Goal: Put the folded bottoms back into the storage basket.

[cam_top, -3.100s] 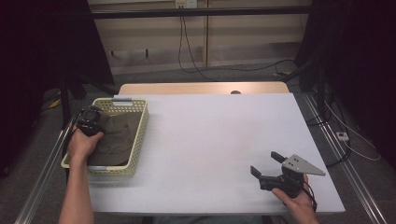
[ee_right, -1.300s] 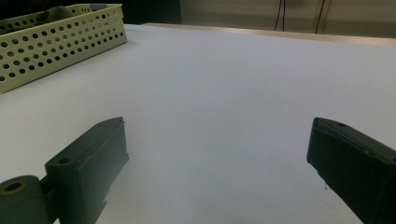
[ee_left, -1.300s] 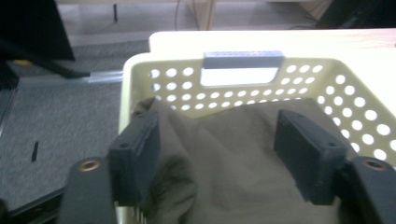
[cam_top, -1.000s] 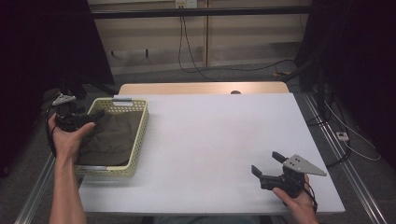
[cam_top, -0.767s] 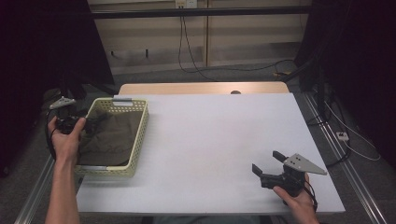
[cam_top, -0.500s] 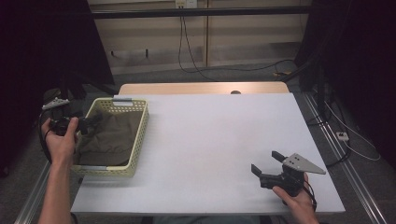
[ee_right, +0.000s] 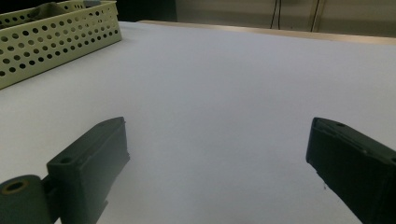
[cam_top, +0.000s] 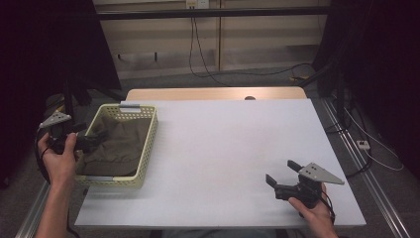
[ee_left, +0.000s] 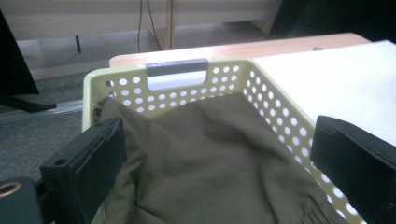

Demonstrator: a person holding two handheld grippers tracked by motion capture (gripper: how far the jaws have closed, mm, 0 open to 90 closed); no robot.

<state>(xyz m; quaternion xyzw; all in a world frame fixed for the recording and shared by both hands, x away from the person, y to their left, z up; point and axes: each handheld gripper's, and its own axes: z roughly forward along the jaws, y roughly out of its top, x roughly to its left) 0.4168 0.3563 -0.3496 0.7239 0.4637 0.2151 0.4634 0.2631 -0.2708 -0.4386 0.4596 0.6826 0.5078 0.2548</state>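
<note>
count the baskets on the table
1. The basket sits at the table's left edge, holding a brown cloth, with the left gripper at its rim.

Left gripper [cam_top: 86,141]: black body, grey three-cornered plate on top, black cable looping at the wrist. Right gripper [cam_top: 281,175]: same black build, grey three-cornered plate showing small dark screw dots, black cable trailing at 5 o'clock. Jaws on both are matte black rectangular blocks, each with a small hole near the tip; a brass-coloured ring sits at the base. Both forearms bare, no sleeves.
</note>
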